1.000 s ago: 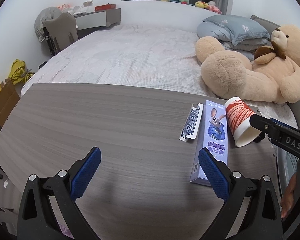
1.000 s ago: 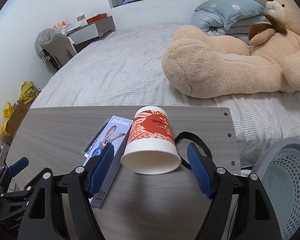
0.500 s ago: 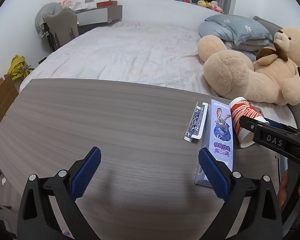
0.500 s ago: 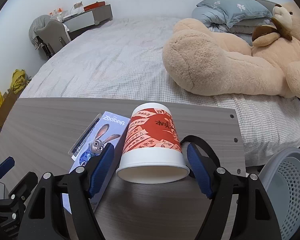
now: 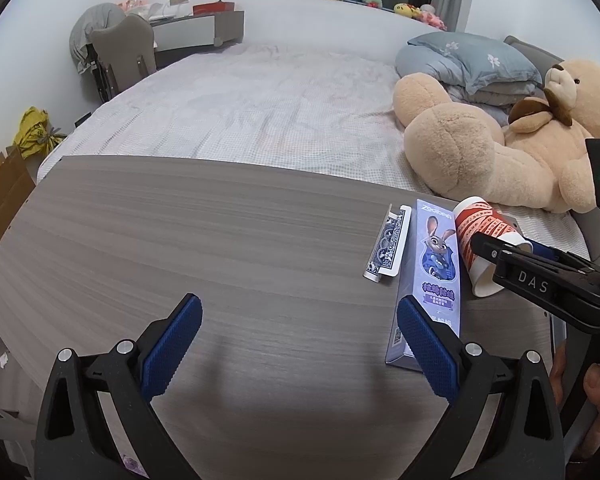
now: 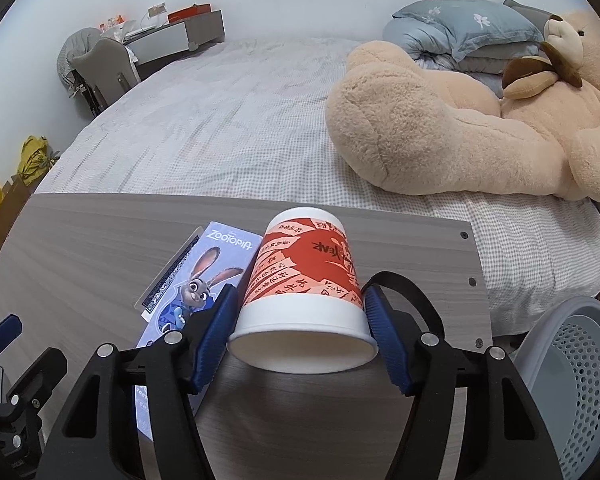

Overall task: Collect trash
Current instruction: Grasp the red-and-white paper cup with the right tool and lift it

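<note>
Red-and-white paper cup (image 6: 306,280) lies on its side near the desk's (image 5: 219,240) right edge, and the right gripper (image 6: 302,334) is closing its fingers around it near the rim; the left gripper (image 5: 297,346) hangs wide and empty. Once the grip looks firm, the next move is probably a lift toward the grey perforated bin (image 6: 576,380) off the right edge. One cup, one Zootopia box (image 5: 432,276), one card pack (image 5: 388,248), one bin.

wide bare table (image 5: 179,248) at left, box (image 5: 436,264) and cup (image 6: 304,280) crowding right edge

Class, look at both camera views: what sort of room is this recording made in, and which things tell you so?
Most likely a bedroom: a wide bed with folded bedding and a pillow, a big teddy bear lying on it, and a wooden table at its foot.
</note>
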